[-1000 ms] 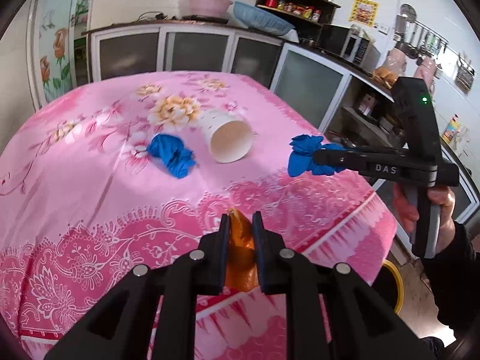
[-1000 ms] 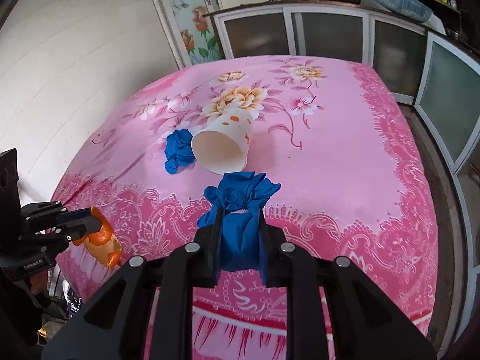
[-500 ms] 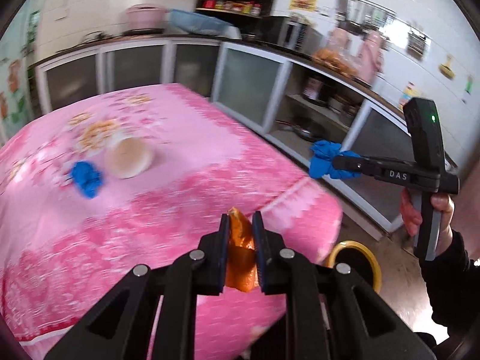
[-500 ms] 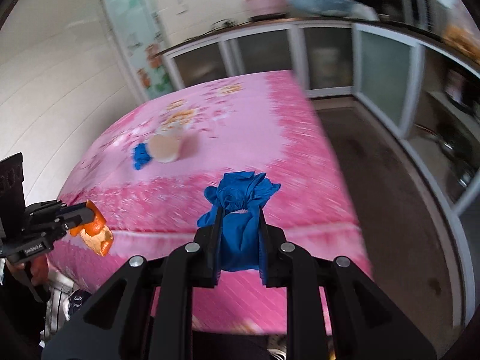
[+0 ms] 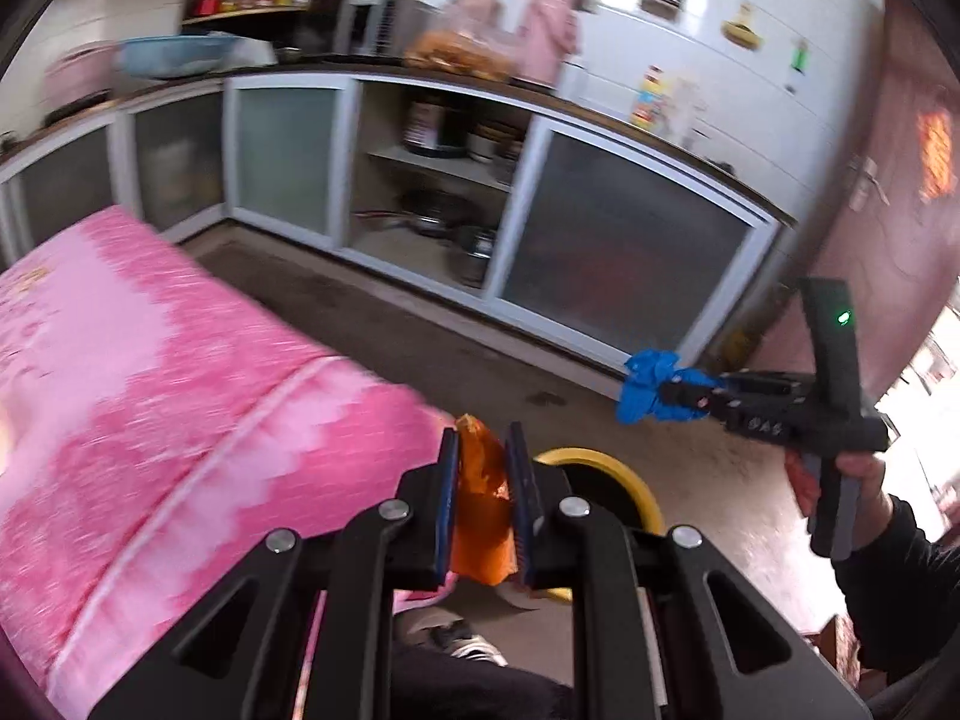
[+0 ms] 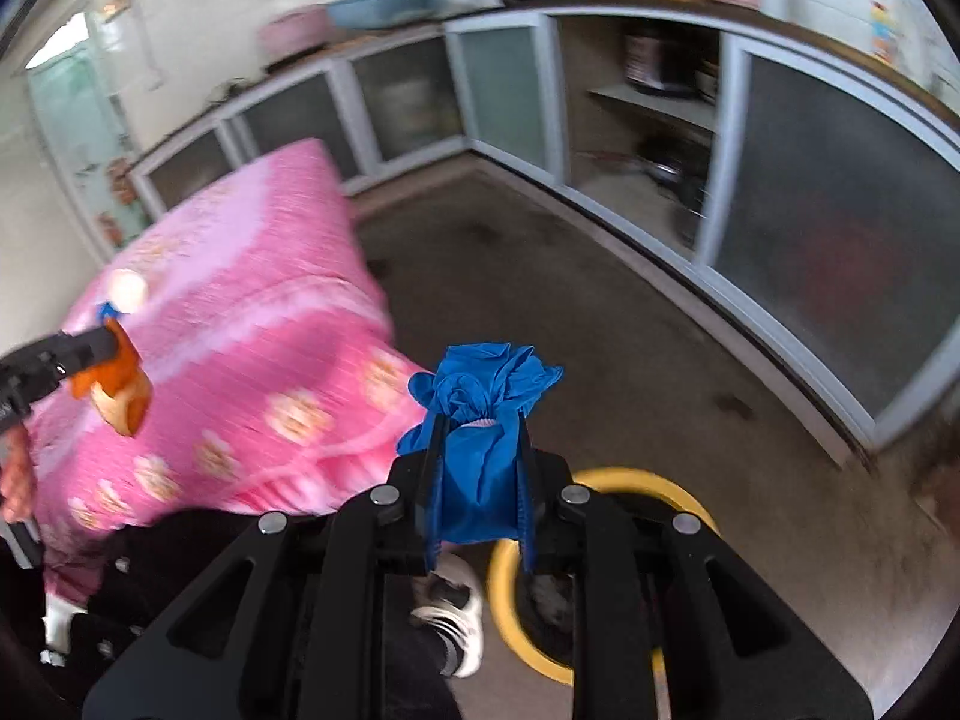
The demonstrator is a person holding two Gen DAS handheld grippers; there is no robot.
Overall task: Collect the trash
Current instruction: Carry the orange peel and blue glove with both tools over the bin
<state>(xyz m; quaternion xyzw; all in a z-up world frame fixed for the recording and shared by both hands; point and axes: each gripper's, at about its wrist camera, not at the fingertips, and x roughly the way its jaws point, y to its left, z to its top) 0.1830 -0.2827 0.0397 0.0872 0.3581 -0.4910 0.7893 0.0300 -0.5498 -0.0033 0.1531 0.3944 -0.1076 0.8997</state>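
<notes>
Off the corner of the pink floral-cloth surface (image 5: 180,396), both claws hang over the brown floor near a round yellow-rimmed bin (image 6: 606,480). Left claw (image 5: 482,480) pressed together on a crumpled orange plastic wrapper (image 5: 480,516), wrapper upright between the pads, top poking above the fingertips; seen in the right wrist view too, at the far left edge, same wrapper (image 6: 117,384) dangling from the left claw (image 6: 102,348) in front of the cloth. Right claw (image 6: 480,480) pinching a bunched blue rubber glove (image 6: 486,420), knotted top fanning out above the pads; in the left wrist view that glove (image 5: 648,384) sits at the tip of the right claw (image 5: 666,390), held by a hand (image 5: 852,486) in a dark sleeve, green light on the handle. Bin rim shows just behind and below both claws, partly hidden by them; inside looks dark, contents cannot tell. White sneaker (image 6: 456,618) on the floor beside the bin. On the surface far back, a pale cup (image 6: 127,289) with a small blue scrap (image 6: 105,311) touching it, blurred. Grey glass-front cabinets (image 5: 612,252) run along the wall. Heavy motion blur throughout.
</notes>
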